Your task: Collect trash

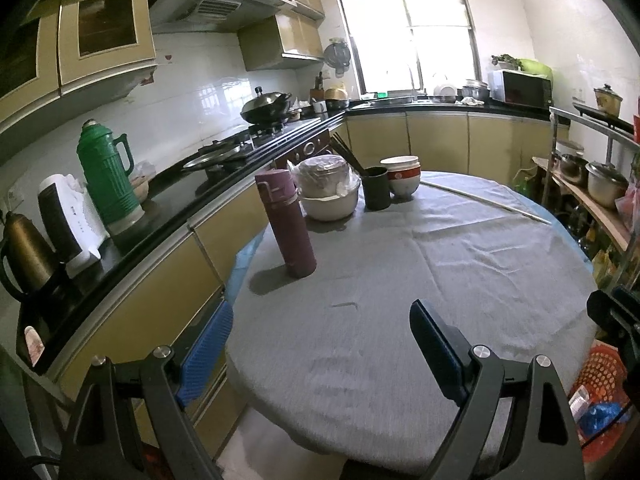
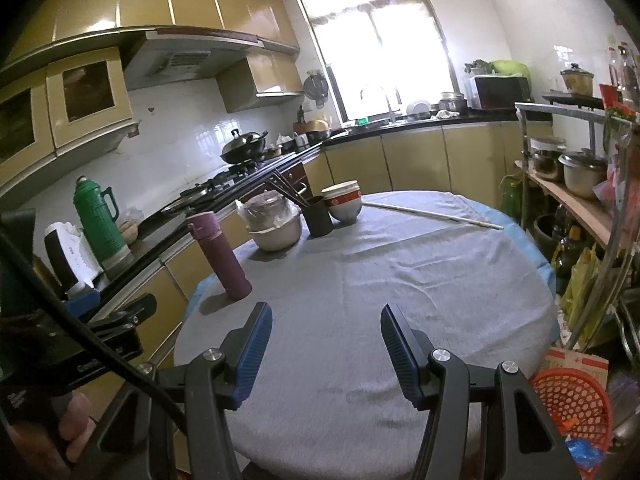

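We're scanning: left gripper [image 1: 322, 346] wide open, right gripper [image 2: 326, 346] half open, both empty above the worktop [image 1: 440, 280]. No trash on it; orange bin [image 2: 572, 404] lower right holds some. Next: find scraps, prob. elsewhere.

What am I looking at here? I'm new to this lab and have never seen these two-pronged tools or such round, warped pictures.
There is no robot here: a person carries a handheld claw in each hand, and each claw has a wide-angle camera looking forward along its two fingers. One picture comes from the left claw, the other from the right claw. Both are open and hold nothing.

Ahead is a round table under a grey cloth, in a kitchen. On it stand a purple flask, a covered white pot, a dark cup with chopsticks, stacked bowls and a long thin stick. Beside the table, on the floor, sits an orange basket with some scraps in it.
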`<act>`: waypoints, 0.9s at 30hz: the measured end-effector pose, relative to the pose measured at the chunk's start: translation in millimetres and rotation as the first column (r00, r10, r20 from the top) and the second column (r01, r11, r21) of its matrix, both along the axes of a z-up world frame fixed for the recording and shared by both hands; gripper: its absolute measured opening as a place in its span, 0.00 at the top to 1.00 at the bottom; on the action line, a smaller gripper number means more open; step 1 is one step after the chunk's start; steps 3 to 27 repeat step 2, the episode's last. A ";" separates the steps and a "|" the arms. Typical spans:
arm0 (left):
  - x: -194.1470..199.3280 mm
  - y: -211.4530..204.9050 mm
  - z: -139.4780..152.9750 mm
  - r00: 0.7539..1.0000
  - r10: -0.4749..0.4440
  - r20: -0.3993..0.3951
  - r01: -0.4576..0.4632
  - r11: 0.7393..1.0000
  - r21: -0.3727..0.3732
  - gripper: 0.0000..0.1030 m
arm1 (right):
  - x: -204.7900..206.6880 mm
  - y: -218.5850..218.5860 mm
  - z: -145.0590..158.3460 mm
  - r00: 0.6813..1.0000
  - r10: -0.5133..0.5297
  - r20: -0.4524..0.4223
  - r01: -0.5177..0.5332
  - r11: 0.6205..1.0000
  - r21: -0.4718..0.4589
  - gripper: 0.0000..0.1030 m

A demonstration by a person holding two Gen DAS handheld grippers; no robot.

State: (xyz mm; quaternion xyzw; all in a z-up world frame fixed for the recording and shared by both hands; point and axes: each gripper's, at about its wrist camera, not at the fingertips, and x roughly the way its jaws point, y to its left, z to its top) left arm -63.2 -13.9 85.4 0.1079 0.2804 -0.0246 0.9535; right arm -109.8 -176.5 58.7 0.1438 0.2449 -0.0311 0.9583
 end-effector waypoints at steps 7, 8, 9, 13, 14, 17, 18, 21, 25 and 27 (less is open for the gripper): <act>12.2 -2.9 -6.6 0.999 -0.020 -0.028 0.020 1.000 -0.011 0.12 | 6.1 -3.1 -3.8 1.000 -0.005 -0.009 0.005 1.000 0.002 0.41; 12.2 -2.9 -6.6 0.999 -0.020 -0.028 0.020 1.000 -0.011 0.12 | 6.1 -3.1 -3.8 1.000 -0.005 -0.009 0.005 1.000 0.002 0.41; 12.2 -2.9 -6.6 0.999 -0.020 -0.028 0.020 1.000 -0.011 0.12 | 6.1 -3.1 -3.8 1.000 -0.005 -0.009 0.005 1.000 0.002 0.41; 12.2 -2.9 -6.6 0.999 -0.020 -0.028 0.020 1.000 -0.011 0.12 | 6.1 -3.1 -3.8 1.000 -0.005 -0.009 0.005 1.000 0.002 0.41; 12.2 -2.9 -6.6 0.999 -0.020 -0.028 0.020 1.000 -0.011 0.12 | 6.1 -3.1 -3.8 1.000 -0.005 -0.009 0.005 1.000 0.002 0.41; 12.2 -2.9 -6.6 0.999 -0.020 -0.028 0.020 1.000 -0.011 0.12 | 6.1 -3.1 -3.8 1.000 -0.005 -0.009 0.005 1.000 0.002 0.41; 12.2 -2.9 -6.6 0.999 -0.020 -0.028 0.020 1.000 -0.011 0.12 | 6.1 -3.1 -3.8 1.000 -0.005 -0.009 0.005 1.000 0.002 0.41; 12.2 -2.9 -6.6 0.999 -0.020 -0.028 0.020 1.000 -0.011 0.12 | 6.1 -3.1 -3.8 1.000 -0.005 -0.009 0.005 1.000 0.002 0.41; 12.2 -2.9 -6.6 0.999 -0.020 -0.028 0.020 1.000 -0.011 0.12 | 6.1 -3.1 -3.8 1.000 -0.005 -0.009 0.005 1.000 0.002 0.41; 12.2 -2.9 -6.6 0.999 -0.020 -0.028 0.020 1.000 -0.011 0.12 | 6.1 -3.1 -3.8 1.000 -0.005 -0.009 0.005 1.000 0.002 0.41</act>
